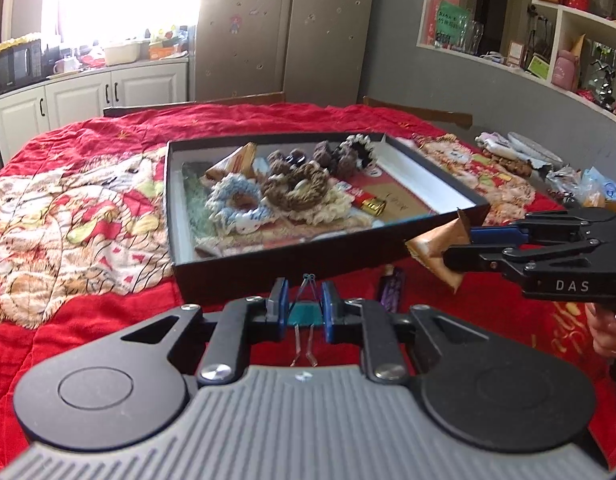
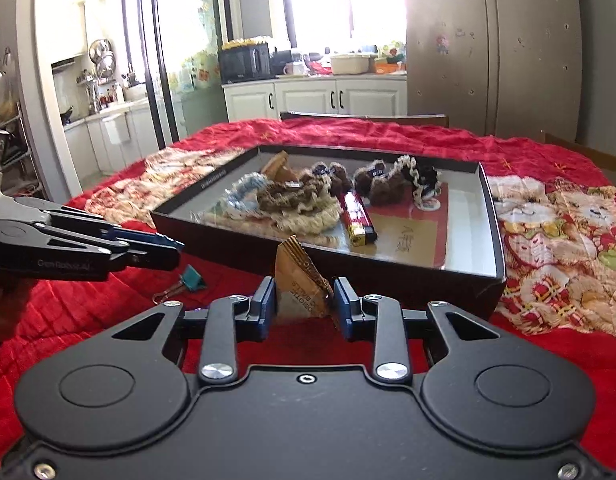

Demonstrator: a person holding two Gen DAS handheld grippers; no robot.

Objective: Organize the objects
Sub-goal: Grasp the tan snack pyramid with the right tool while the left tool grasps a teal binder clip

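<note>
A black shallow box (image 1: pixel 180 216) (image 2: pixel 489 216) sits on the red quilt, holding several knitted scrunchies (image 1: pixel 296 190) (image 2: pixel 296 200), a red lighter (image 1: pixel 367 202) (image 2: pixel 357 220) and a brown packet. My right gripper (image 2: pixel 304 300) (image 1: pixel 459 250) is shut on a brown snack packet (image 2: pixel 302 276) (image 1: pixel 437 248), held just before the box's near edge. My left gripper (image 1: pixel 304 300) (image 2: pixel 168 248) stands open around a teal binder clip (image 1: pixel 306 314) (image 2: pixel 192 278) that lies on the quilt; its pads (image 1: pixel 282 304) do not touch it.
A purple packet (image 1: pixel 391 290) lies on the quilt right of the clip. Wrapped items and bags (image 1: pixel 563 180) lie at the table's far right. Wooden chair backs (image 1: pixel 419 110) stand behind the table. Cabinets and a fridge are beyond.
</note>
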